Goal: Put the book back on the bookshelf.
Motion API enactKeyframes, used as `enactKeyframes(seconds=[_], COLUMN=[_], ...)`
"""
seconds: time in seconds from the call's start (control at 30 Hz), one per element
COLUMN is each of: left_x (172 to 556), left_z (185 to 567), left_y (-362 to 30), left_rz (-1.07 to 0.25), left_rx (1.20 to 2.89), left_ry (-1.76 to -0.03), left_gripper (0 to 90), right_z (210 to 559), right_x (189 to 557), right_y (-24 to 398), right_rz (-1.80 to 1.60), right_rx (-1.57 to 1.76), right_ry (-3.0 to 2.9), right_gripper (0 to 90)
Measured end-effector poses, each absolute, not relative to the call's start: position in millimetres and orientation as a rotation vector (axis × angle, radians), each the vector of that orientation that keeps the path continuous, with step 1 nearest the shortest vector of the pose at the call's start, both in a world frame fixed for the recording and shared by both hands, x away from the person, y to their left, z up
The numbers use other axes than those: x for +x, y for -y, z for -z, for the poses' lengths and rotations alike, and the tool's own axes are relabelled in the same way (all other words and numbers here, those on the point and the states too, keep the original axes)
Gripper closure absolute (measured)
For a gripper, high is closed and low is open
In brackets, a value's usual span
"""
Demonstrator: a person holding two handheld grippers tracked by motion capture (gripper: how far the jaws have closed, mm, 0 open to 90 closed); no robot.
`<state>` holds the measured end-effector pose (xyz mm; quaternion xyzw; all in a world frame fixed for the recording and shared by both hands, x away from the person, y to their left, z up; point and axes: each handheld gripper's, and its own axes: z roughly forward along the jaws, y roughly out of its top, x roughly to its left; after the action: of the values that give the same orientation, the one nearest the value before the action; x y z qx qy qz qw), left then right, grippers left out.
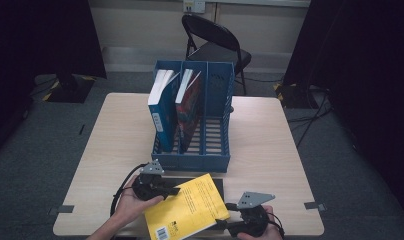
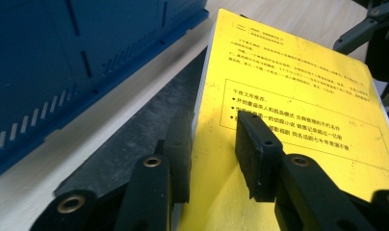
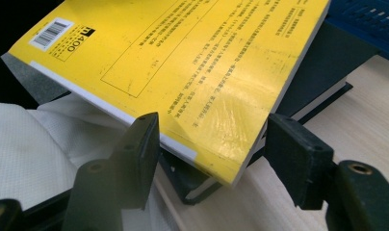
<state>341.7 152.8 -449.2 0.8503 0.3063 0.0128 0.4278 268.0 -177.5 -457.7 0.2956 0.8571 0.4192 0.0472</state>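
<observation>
A yellow paperback (image 1: 187, 207) (image 2: 289, 82) (image 3: 183, 57) hangs tilted over the near edge of the table, back cover up with a barcode at its near corner. My left gripper (image 1: 172, 191) (image 2: 214, 139) is shut on its left edge, one jaw under the book and one pressed on the cover. My right gripper (image 1: 229, 221) (image 3: 212, 139) stands open at the book's right near corner; the corner lies between the jaws, and the pads stand apart from it. A dark book (image 1: 217, 186) (image 2: 135, 130) (image 3: 317, 67) lies flat on the table below the yellow one.
A blue three-slot file rack (image 1: 192, 162) (image 2: 62, 62) (image 3: 366, 19) stands mid-table just behind the books. It holds a blue book (image 1: 162, 115) and a red-covered one (image 1: 189, 110); its right slot is free. A folding chair (image 1: 215, 45) stands beyond the table (image 1: 270, 150). White fabric (image 3: 38, 144) lies below the right gripper.
</observation>
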Motion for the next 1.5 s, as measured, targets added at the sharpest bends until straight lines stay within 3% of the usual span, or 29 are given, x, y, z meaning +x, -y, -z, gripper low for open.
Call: enactKeyframes(seconds=[0.37,0.7,0.77,1.0,1.2,1.5], left_x=[332,316,312,297,316,338], left_z=[449,448,448,447,448,447], left_y=[-168,-174,-177,-186,-179,-173], left_rz=[-0.063,-0.099,-0.088,-0.092,-0.074,-0.049], left_rx=[2.099,2.073,2.077,2.089,2.072,2.082], left_ry=[-0.837,-0.934,-0.929,-0.918,-0.941,-0.969], left_gripper=[67.3,67.5,67.4,66.3,57.4,53.6], right_z=[455,451,450,450,452,452], right_x=[291,316,319,330,330,330], right_y=[174,168,166,152,152,150], right_rz=[-1.249,-1.186,-1.191,-1.169,-1.207,-1.215], right_rx=[0.936,0.971,0.960,0.939,0.968,0.947], right_ry=[-2.565,-2.550,-2.553,-2.519,-2.506,-2.531], right_gripper=[48.3,50.2,59.3,59.3,59.2,58.1])
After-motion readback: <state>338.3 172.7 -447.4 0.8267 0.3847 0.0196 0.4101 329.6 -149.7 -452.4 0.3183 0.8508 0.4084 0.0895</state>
